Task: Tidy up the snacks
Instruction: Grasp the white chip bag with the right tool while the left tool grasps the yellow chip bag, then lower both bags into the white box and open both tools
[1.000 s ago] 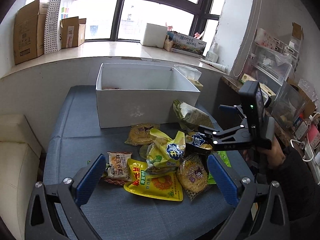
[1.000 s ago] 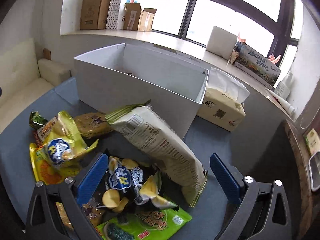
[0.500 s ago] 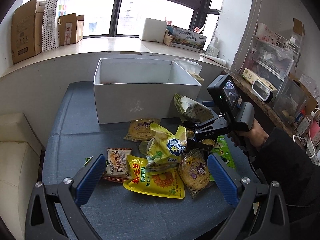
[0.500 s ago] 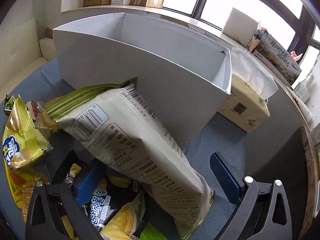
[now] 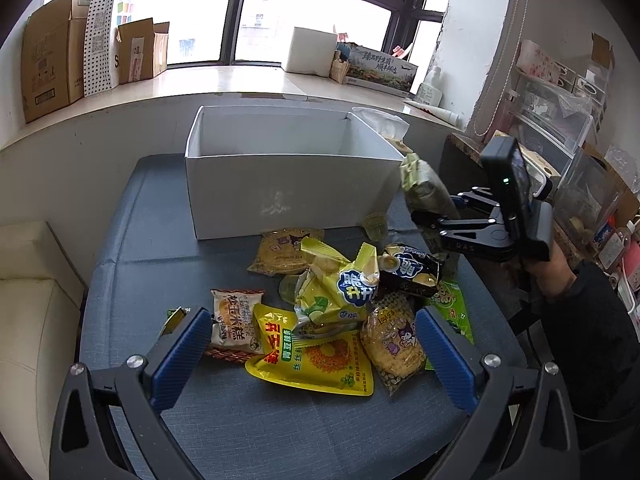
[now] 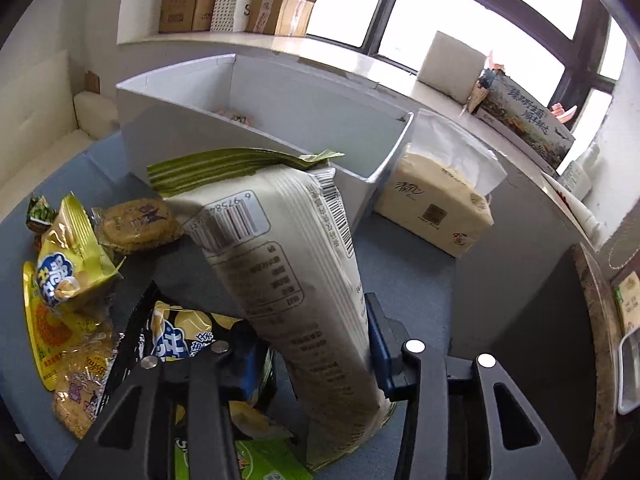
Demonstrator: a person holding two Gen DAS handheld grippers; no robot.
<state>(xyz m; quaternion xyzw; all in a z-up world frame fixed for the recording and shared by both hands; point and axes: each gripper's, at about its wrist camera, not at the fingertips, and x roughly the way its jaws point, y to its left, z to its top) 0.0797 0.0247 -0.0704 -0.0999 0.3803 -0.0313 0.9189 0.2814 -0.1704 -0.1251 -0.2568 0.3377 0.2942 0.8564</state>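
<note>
- The left hand-held gripper (image 5: 312,344) hovers wide open and holds nothing, above snack packets on the blue table (image 5: 132,240).
- A white box (image 5: 288,196) stands behind the pile.
- The right hand-held gripper (image 6: 312,344) is closing its jaws on a tall pale bag with a green top (image 6: 296,272), just before the box's right corner.
- A tissue pack (image 6: 436,208) sits right of the box.

Tall beige snack bag (image 6: 296,280) upright beside white box (image 6: 256,136); other snack packets (image 5: 332,304) piled on blue cloth.
</note>
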